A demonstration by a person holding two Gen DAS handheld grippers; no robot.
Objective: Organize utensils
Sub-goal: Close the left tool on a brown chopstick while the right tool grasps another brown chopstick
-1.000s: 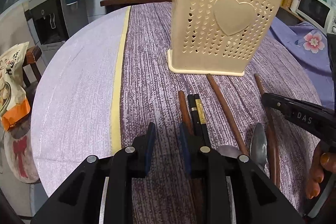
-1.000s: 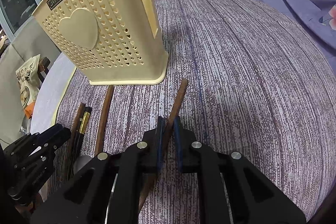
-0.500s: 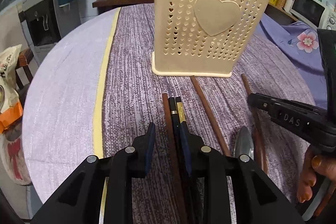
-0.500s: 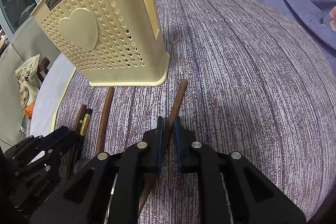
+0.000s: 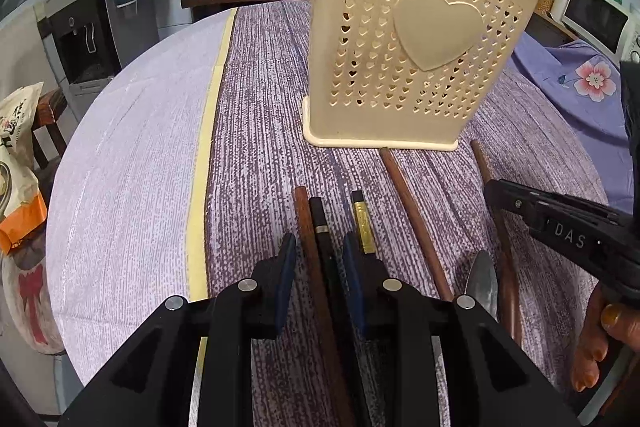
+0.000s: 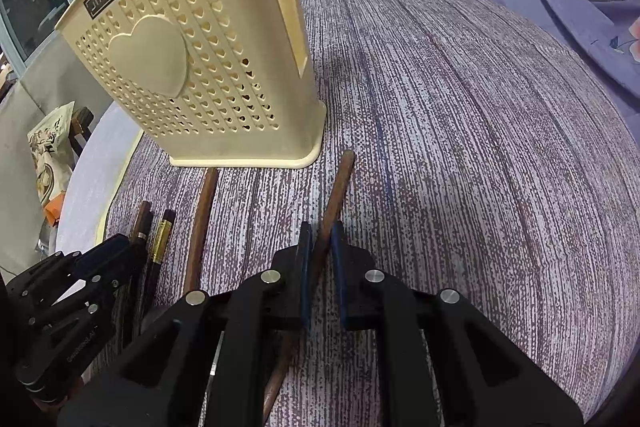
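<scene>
Moved: left gripper (image 5: 319,259) now straddles two chopsticks (image 5: 316,247), jaws apart
Right gripper (image 6: 321,247): clamped on one wooden handle (image 6: 338,183)
Holder (image 5: 408,39): one

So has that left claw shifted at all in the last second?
Yes. The left gripper has slid sideways: a second ago its jaws straddled bare cloth beside the chopsticks, and now two of them lie between the jaws.

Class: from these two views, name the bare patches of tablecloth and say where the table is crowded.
Bare: the pale cloth left of the yellow stripe, and the purple cloth right of the utensil holder. Crowded: the chopsticks and spoon before the holder, between both grippers.
</scene>
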